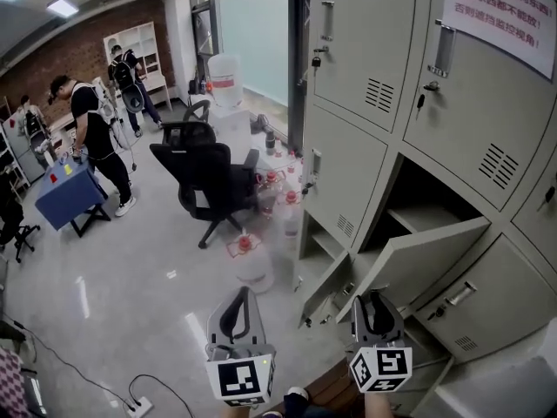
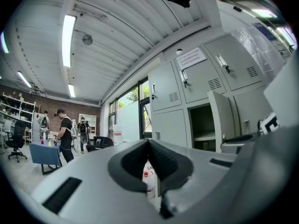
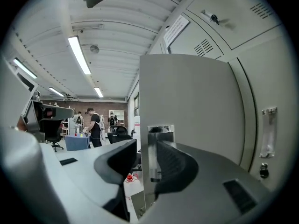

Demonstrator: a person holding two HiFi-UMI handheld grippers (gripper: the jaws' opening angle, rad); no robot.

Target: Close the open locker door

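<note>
The open locker door [image 1: 426,255], pale grey metal, swings out from the dark compartment [image 1: 418,212] in the lower row. My right gripper [image 1: 376,296] is at its free edge. In the right gripper view the door [image 3: 187,101] fills the middle, and its edge with the metal handle [image 3: 156,153] stands between the jaws of my right gripper [image 3: 142,148]. The right pad lies against it, while a narrow gap shows at the left pad. My left gripper [image 1: 241,293] hangs over the floor left of the lockers, its tips [image 2: 148,141] together and empty. The door [image 2: 219,120] shows at the right in that view.
A second low locker door [image 1: 324,287] stands ajar just left of my right gripper. Water bottles [image 1: 261,190] and black office chairs [image 1: 209,181] crowd the floor near the lockers. Farther left are a blue table [image 1: 70,194], people, and a power strip [image 1: 139,405].
</note>
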